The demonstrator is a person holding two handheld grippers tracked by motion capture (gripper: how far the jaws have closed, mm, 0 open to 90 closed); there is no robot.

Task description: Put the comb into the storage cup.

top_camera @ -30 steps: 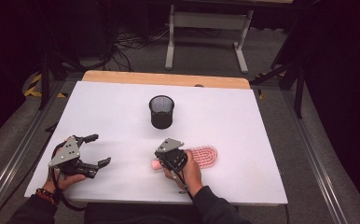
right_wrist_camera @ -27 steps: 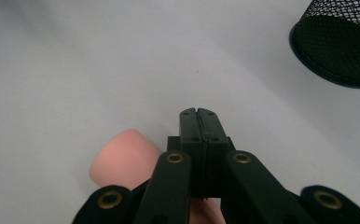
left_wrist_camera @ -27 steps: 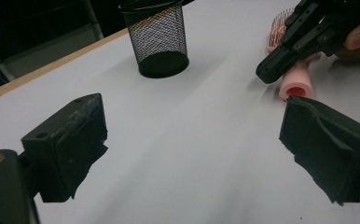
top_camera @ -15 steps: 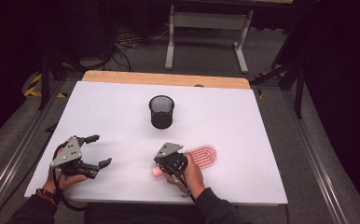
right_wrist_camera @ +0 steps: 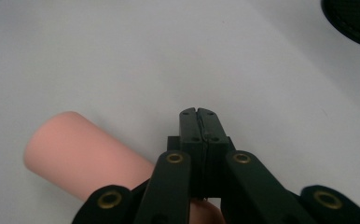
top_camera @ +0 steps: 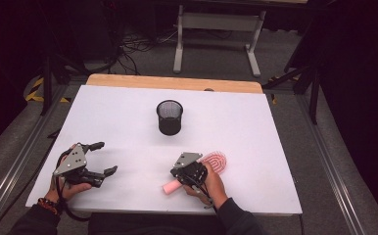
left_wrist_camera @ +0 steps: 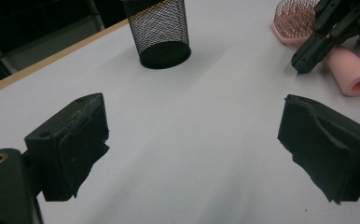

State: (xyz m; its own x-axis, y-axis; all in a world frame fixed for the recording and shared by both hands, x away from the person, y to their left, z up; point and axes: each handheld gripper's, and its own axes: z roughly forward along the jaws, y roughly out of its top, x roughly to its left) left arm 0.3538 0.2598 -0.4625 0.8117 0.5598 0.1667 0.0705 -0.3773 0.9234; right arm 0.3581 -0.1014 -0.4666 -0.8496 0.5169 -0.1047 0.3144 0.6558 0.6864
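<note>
**Shut jaws over a round brush handle: a slip is the risk here**

The right hand-held gripper (top_camera: 181,171) sits low over the table (top_camera: 275,147), jaws pressed flat together with nothing between them, the pink hairbrush (top_camera: 213,161) lying just under and beside it, so pushing down could roll the handle away or skid the brush. The left hand-held gripper (top_camera: 104,157) rests wide open, well apart to the side. The black mesh cup (top_camera: 169,116) stands beyond both.
</note>
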